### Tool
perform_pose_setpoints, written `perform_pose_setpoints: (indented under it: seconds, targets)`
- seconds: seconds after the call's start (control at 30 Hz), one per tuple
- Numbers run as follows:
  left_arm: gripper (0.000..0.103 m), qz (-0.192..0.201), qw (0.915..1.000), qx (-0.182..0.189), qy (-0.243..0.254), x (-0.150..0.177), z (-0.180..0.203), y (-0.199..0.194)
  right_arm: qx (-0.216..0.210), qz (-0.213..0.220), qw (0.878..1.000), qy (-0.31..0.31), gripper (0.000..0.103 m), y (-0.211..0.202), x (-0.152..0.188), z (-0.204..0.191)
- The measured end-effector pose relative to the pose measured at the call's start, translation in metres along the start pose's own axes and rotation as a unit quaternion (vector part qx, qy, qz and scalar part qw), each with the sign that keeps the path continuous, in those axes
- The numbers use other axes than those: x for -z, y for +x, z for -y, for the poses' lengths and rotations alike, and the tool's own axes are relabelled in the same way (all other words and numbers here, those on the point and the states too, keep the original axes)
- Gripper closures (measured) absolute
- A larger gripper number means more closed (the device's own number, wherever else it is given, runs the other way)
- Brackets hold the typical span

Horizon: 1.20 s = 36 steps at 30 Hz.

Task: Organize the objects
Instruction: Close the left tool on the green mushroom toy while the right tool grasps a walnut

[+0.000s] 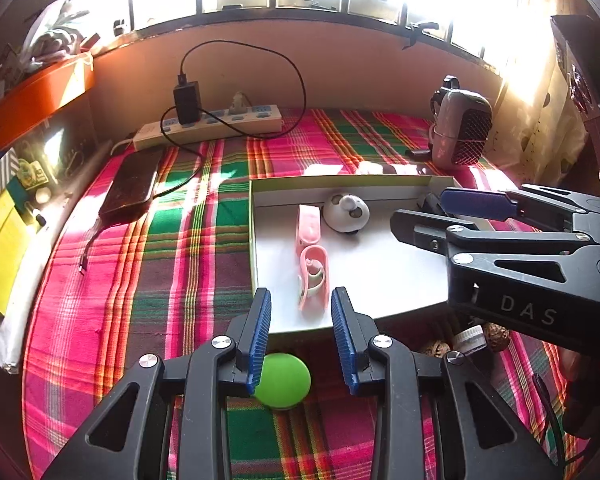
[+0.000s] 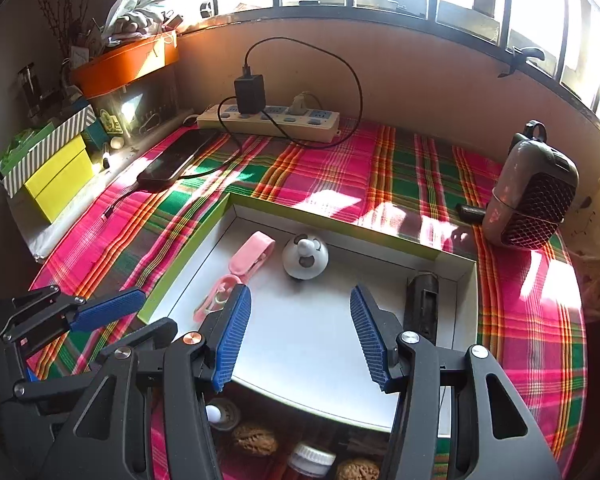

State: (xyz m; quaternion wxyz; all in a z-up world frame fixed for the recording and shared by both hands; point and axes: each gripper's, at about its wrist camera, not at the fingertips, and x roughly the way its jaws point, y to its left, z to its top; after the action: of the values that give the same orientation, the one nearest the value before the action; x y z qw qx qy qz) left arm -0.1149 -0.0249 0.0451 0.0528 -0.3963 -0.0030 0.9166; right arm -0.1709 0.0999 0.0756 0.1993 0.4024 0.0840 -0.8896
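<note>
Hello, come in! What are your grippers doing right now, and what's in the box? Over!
Left gripper open, empty. Right gripper open, empty, over the box. Inside: two pink clips, round white toy, black case. Green disc and walnuts outside; nothing blocking.

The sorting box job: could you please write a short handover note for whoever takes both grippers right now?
Left gripper: open, empty, above the green disc.
Right gripper: open, empty, over the white box.
Done: in the box are two pink clips, a white round figure and a black piece.
Left: the green disc, two walnuts, a white-capped bottle and a small round item lie on the plaid cloth in front of the box.
</note>
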Motion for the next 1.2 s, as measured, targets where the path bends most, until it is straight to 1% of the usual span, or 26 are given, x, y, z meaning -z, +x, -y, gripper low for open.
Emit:
perform_pose_setpoints:
  seconds: [0.1,0.2,0.4,0.53,0.7,0.77,0.9,1.0,1.07,1.2]
  targets:
    - [0.074,0.008,1.0,0.0,-0.002,0.007,-0.004,-0.013,0.009,0.009,1.0,0.003,0.05,-0.017,0.01,-0.002]
    - [0.074,0.016,0.9998,0.004,-0.009,0.014,-0.011,-0.024,0.028,0.02,0.999,0.007,0.05,-0.035,0.025,-0.004]
    - [0.074,0.018,0.9997,0.008,-0.012,0.031,-0.026,-0.038,0.061,0.03,0.996,0.052,0.05,-0.065,0.061,0.007]
    - [0.074,0.013,0.9995,0.021,-0.019,0.043,-0.037,-0.041,0.087,0.016,0.992,0.089,0.05,-0.073,0.091,0.019]
    - [0.074,0.0,0.9992,0.028,-0.029,0.057,-0.051,-0.035,0.101,-0.002,0.987,0.123,0.05,-0.071,0.123,0.031]
    - [0.074,-0.01,0.9987,0.031,-0.039,0.06,-0.056,-0.031,0.1,-0.01,0.986,0.132,0.05,-0.066,0.132,0.033]
    - [0.074,-0.016,0.9982,0.04,-0.041,0.062,-0.057,-0.026,0.087,-0.018,0.986,0.139,0.05,-0.057,0.139,0.035]
    - [0.073,-0.023,0.9976,0.051,-0.041,0.06,-0.056,-0.021,0.073,-0.018,0.987,0.141,0.05,-0.05,0.137,0.036]
    - [0.07,-0.028,0.9972,0.055,-0.042,0.059,-0.054,-0.016,0.066,-0.019,0.988,0.142,0.05,-0.045,0.135,0.038]
    - [0.069,-0.041,0.9965,0.06,-0.042,0.058,-0.05,-0.007,0.063,-0.029,0.989,0.129,0.05,-0.035,0.132,0.04]
